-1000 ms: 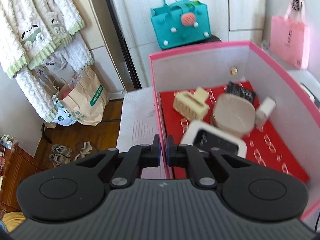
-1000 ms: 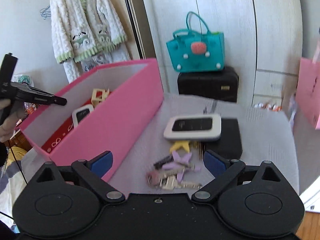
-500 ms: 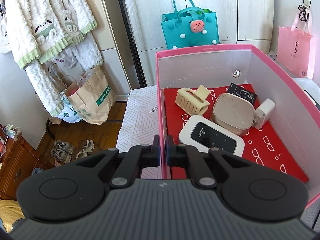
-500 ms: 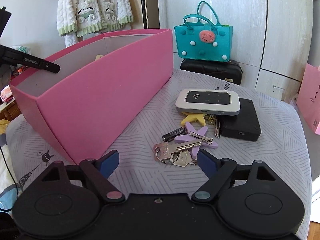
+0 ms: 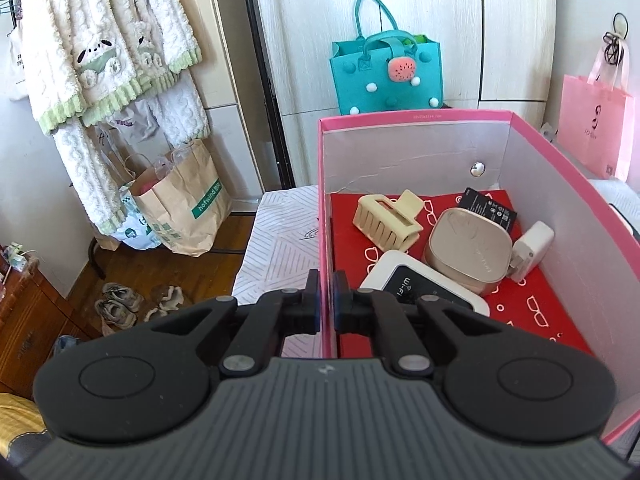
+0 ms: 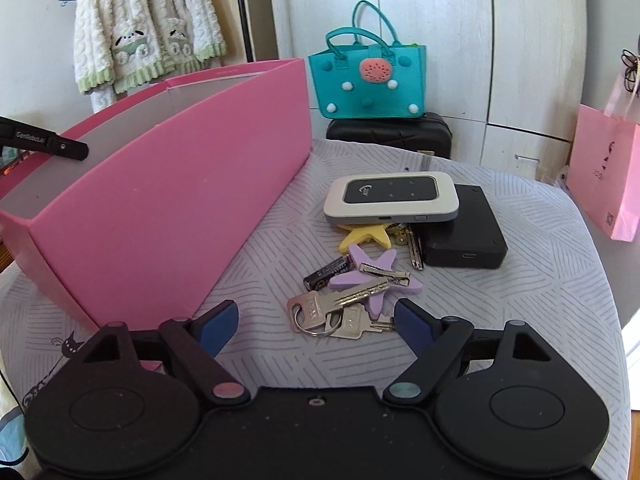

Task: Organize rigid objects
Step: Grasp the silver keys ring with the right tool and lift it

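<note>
Right wrist view: right gripper [image 6: 316, 318] spread wide, empty, low over the key bunch [image 6: 326, 312] on the table beside the purple star clip [image 6: 374, 280].
Left wrist view: left gripper [image 5: 327, 300] clamped on the pink box [image 5: 560, 168] wall.
Box contents: hair claw [image 5: 386, 220], Wi-Fi router [image 5: 424, 290], charger [image 5: 532, 250].
Risk: flat keys may slide from the pads; the star clip may be snagged.
Risk: box may tip if its wall is tugged.

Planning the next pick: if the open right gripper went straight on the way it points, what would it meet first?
Probably the silver keys on their ring, lying on the grey patterned cloth just ahead of the right gripper; depth is uncertain.
</note>
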Motion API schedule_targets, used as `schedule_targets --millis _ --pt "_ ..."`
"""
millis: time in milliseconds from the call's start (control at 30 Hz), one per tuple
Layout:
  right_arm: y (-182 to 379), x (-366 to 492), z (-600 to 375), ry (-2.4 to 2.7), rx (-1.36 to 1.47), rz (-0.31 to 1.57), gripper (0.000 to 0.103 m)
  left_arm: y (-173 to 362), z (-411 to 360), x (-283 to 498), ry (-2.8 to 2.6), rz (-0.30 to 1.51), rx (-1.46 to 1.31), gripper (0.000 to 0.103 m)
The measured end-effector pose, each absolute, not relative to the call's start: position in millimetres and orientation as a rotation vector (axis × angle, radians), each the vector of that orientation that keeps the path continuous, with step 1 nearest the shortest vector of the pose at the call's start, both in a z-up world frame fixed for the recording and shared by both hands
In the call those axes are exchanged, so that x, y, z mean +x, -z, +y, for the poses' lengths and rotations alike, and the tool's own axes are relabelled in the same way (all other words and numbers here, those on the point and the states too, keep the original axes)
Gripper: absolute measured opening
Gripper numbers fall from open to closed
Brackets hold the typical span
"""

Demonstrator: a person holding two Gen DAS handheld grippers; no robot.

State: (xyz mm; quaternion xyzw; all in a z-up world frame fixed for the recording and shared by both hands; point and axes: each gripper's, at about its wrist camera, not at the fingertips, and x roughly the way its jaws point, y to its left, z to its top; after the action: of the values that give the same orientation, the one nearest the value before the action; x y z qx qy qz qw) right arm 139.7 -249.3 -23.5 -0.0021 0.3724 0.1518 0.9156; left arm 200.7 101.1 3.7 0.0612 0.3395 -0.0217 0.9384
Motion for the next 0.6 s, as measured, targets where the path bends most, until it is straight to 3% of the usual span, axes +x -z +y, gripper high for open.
schedule_targets --millis 400,467,500,600 --pt "26 147 -234 -0.231 -0.008 0.739 0.089 -1 108 203 0.061 0.705 0.067 0.007" --pt "30 148 -226 -0.212 -0.070 0.733 0.073 -2 105 203 0.057 0.698 0.082 0.007" --pt "28 147 -226 -0.222 -0.068 0.727 0.053 -2 104 202 0.060 0.694 0.087 0.007" --pt "23 147 -237 -0.241 0.044 0.749 0.037 0 104 201 0.051 0.690 0.096 0.007"
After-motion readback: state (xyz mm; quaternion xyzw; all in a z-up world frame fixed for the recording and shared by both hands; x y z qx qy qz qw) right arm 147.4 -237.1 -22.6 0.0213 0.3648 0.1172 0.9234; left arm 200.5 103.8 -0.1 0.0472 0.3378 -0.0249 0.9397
